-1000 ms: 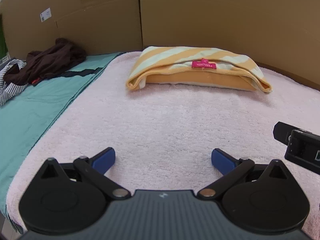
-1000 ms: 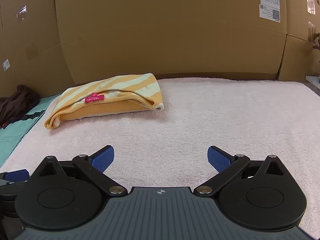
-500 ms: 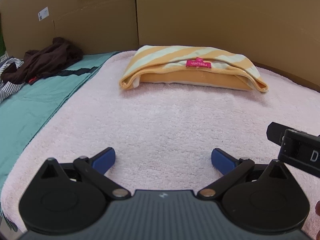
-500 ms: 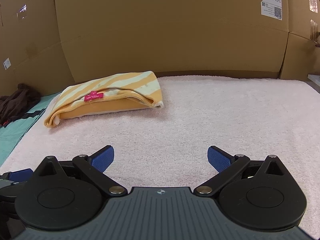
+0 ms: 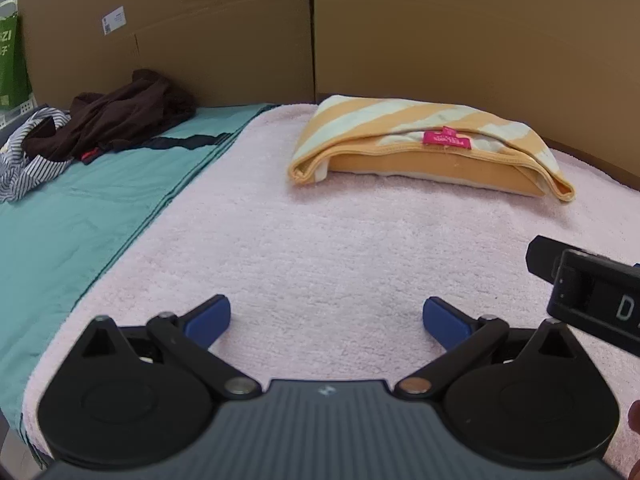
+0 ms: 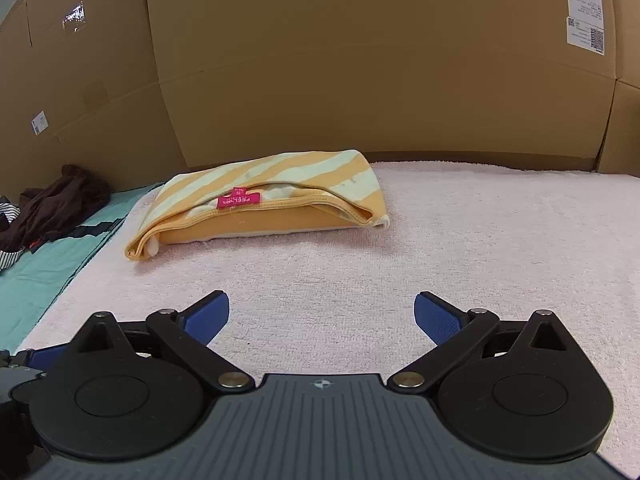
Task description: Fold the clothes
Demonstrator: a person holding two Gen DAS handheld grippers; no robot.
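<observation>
An orange and pale-striped garment lies folded into a compact bundle on the pink towel, a pink label showing at its neckline. My left gripper hovers open over the bare towel, well short of the bundle, nothing between its blue pads. My right gripper is open too, empty, low over the towel and nearer than the bundle. A pile of dark brown and striped clothes lies unfolded at the far left.
A teal sheet covers the surface left of the towel. Brown cardboard walls close off the back. The black body of the other gripper juts in at the right edge of the left wrist view.
The left wrist view has swung leftward, so the folded bundle sits further right and the clothes pile shows more. The right wrist view shifted slightly. Both grippers stay open.
</observation>
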